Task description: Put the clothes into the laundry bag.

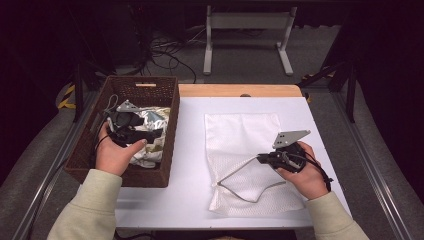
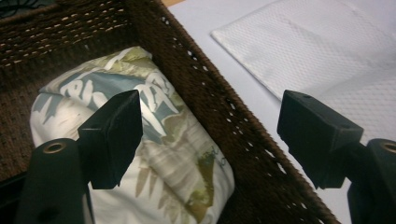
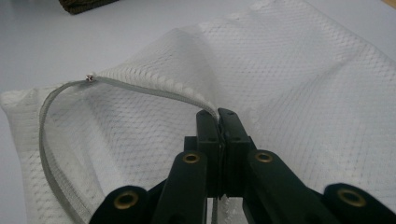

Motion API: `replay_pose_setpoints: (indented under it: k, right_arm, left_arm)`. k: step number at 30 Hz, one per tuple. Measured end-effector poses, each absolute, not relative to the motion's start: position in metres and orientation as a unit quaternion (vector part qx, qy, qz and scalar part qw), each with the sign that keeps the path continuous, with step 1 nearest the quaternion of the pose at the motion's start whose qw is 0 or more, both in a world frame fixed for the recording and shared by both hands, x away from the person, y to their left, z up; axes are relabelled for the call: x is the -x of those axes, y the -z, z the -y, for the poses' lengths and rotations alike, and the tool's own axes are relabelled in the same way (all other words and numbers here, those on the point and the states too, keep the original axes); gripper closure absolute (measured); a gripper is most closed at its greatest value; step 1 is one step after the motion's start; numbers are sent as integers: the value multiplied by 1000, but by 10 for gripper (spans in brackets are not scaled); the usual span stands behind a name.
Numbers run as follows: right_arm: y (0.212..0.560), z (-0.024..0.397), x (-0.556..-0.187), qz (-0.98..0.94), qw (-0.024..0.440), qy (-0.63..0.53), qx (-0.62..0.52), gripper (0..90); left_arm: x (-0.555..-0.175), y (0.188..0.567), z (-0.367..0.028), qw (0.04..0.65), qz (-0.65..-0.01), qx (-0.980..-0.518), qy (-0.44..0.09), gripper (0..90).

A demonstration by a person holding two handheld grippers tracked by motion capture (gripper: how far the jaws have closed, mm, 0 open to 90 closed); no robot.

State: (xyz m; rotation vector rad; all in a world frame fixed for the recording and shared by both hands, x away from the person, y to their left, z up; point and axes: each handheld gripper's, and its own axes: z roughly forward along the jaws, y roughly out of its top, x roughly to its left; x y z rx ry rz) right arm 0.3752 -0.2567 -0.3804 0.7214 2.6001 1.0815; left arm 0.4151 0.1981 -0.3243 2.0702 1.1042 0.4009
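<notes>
So the white mesh laundry bag (image 1: 243, 145) is lying flat on the white tabletop (image 1: 190, 165), just to the right of the brown wicker basket (image 1: 167, 165) that sits at the tabletop's left edge. The bag's near end is unzipped, and the grey zipper edge (image 1: 235, 167) arcs up off the bag, so the mouth gapes a bit on the basket side.

The right gripper (image 1: 260, 159) sits over the bag's near right part, held in the person's right hand (image 1: 302, 172). In the right gripper view its jaws are clenched tight on the upper lip of the mesh laundry bag (image 3: 299, 88) with no gap showing, and the zipper edge (image 3: 140, 86) is lifted from that pinch and curves away and back down toward the bag's corner.

The left gripper (image 1: 152, 134) is over the basket, held by the left hand (image 1: 114, 155). In the left gripper view its jaws stand released and wide apart with nothing between them. One jaw hangs over the folded printed cloth (image 2: 163, 154) (white with grey-green and olive leafy pattern) lying inside the basket (image 2: 224, 121), and the other is out past the basket's right wall, on the bag's side. The cloth rests against that right wall, and I can't tell if the jaw is touching it.
</notes>
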Motion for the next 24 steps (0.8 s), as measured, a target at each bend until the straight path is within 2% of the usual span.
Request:
replay_pose_setpoints:
  k: [24]
  right_arm:
    - [380,260,-369,-887,122,-370,-249,884]
  left_arm:
    - [-466,354,-218,315,-509,-789,-139,192]
